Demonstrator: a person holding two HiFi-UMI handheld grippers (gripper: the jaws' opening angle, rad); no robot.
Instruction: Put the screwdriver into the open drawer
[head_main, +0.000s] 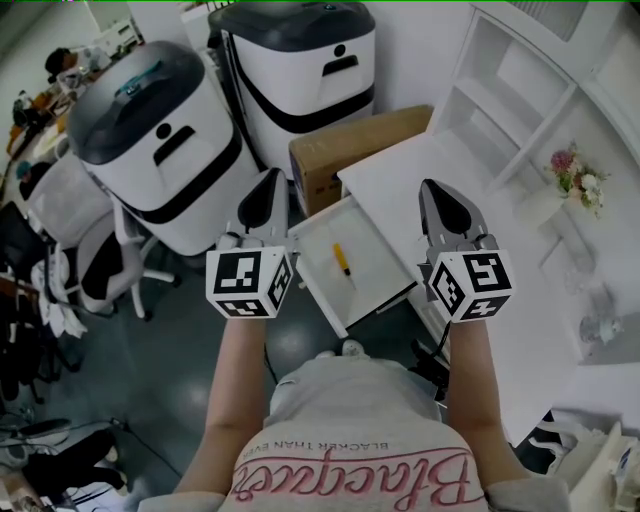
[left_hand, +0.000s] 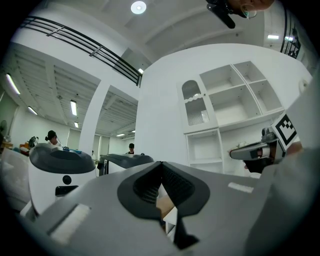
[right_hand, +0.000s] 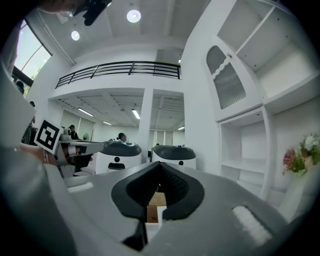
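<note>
Item: screwdriver (head_main: 342, 259), yellow handle, lying inside the open drawer (head_main: 378, 272), apart from both claws. The drawer is pulled out from the white table (head_main: 450, 165). left claw (head_main: 268, 178): clenched, empty, held left of the drawer. right claw (head_main: 432, 187): clenched, empty, over the table edge. cardboard box (head_main: 350, 140): behind the drawer

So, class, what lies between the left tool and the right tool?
The open drawer, with the screwdriver lying inside it; the head view shows this.

Screwdriver (head_main: 342, 259) in open drawer (head_main: 385, 290) — cardboard box (head_main: 345, 151) behind.
</note>
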